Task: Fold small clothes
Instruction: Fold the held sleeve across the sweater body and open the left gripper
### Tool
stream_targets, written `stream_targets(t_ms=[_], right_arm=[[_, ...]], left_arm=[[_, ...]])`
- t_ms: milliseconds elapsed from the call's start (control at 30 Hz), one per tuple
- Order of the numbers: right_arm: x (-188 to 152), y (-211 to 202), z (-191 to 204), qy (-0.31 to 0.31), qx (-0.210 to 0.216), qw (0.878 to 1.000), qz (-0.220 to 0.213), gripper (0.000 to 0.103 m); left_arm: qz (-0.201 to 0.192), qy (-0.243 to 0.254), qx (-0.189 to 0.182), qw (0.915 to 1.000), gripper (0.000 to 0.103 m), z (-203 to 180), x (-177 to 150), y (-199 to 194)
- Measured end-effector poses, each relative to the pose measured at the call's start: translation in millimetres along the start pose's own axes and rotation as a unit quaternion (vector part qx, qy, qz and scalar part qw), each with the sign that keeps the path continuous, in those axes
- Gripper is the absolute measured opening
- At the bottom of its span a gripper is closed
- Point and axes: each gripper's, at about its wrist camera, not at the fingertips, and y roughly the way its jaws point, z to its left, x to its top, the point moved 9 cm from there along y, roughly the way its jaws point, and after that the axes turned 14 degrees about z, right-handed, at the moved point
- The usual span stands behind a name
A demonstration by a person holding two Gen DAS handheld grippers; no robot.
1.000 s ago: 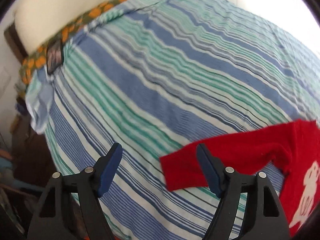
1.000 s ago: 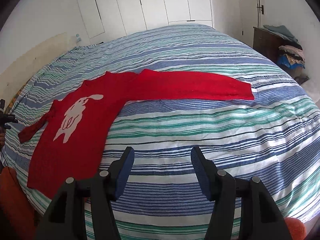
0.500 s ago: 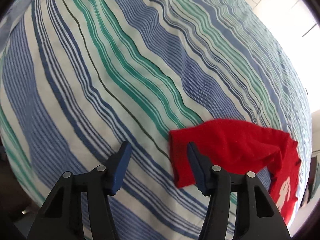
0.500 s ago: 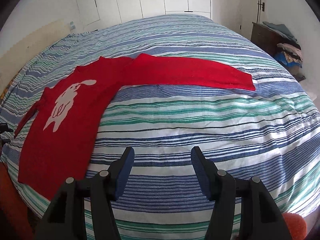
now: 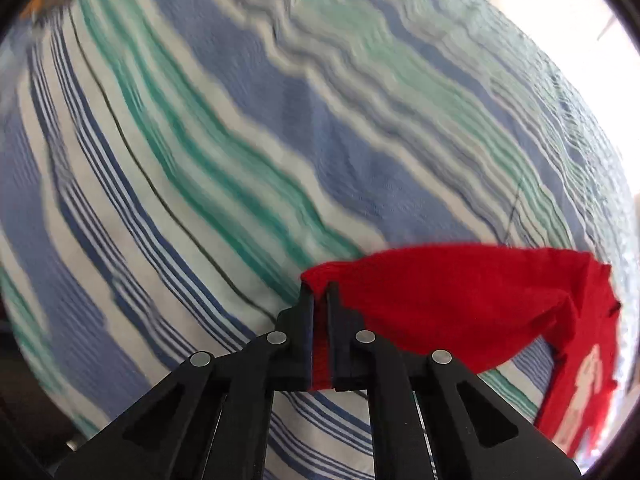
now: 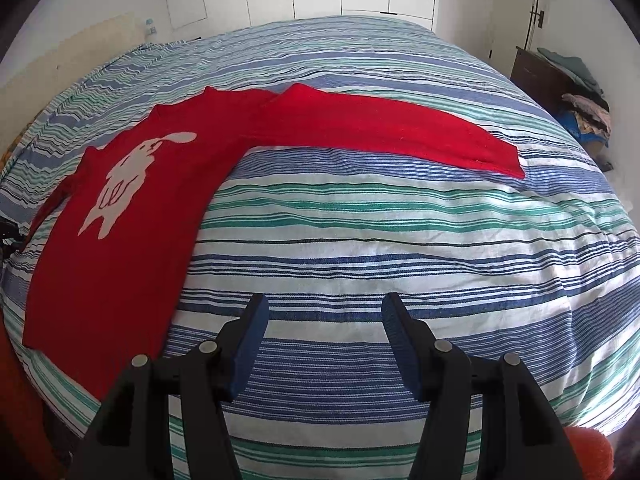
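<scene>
- One red sweater [image 6: 132,216] lies on the striped bed cover [image 6: 380,248], front side up, with a white animal picture on the chest.
- The body of the sweater is at the left of the right wrist view, and one long sleeve [image 6: 384,132] stretches flat to the right across the bed.
- The left claw [image 5: 320,300] is pressed together and pinches the cuff end of the other sleeve [image 5: 440,304]; red cloth shows between its two fingers.
- This sleeve is raised from the bed and hangs in a loose curve toward the body of the sweater, which is at the far right of the left wrist view.
- The right claw [image 6: 324,312] is spread and holds nothing; it hovers over the near part of the bed, apart from the sweater.
- I judge the task is only at its start: no fold is visible yet, and the body lies fully open.
- What is left, as I judge: to bring the pinched sleeve over the chest, then the long right sleeve, then to fold the body.
</scene>
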Motion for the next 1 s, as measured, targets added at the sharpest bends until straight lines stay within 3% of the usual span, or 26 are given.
stream_targets(t_ms=[133, 233, 367, 500, 600, 700, 767, 867, 1000], right_arm=[[2, -4, -5, 0.011, -0.002, 1.000, -0.006, 0.059], [2, 1, -8, 0.019, -0.003, 1.000, 0.000, 0.059], [1, 4, -8, 0.020, -0.006, 1.000, 0.003, 0.059], [0, 6, -7, 0.015, -0.010, 1.000, 0.008, 0.059], [0, 11, -9, 0.018, -0.010, 1.000, 0.015, 0.059], [0, 11, -11, 0.023, -0.008, 1.000, 0.014, 0.059], [0, 9, -11, 0.023, -0.008, 1.000, 0.009, 0.059], [-1, 9, -9, 0.020, -0.009, 1.000, 0.009, 0.059], [-2, 14, -3, 0.008, -0.011, 1.000, 0.017, 0.059]], left_arm=[[-0.063, 0.006, 0.084, 0.9944, 0.003, 16, 32, -37], [-0.039, -0.007, 0.118, 0.9922, 0.003, 31, 43, -23], [0.001, 0.010, 0.171, 0.9853, 0.003, 36, 34, 17], [-0.001, 0.030, 0.202, 0.9789, 0.004, 33, 28, 27], [0.008, 0.025, 0.189, 0.9816, 0.006, 32, 29, 27], [0.018, 0.002, 0.160, 0.9869, 0.024, 35, 24, 12], [-0.007, 0.000, 0.139, 0.9903, 0.056, 36, 18, -9], [-0.065, 0.044, 0.098, 0.9921, 0.070, 6, 4, -43], [-0.044, 0.160, 0.039, 0.9853, 0.070, -80, -29, -39]])
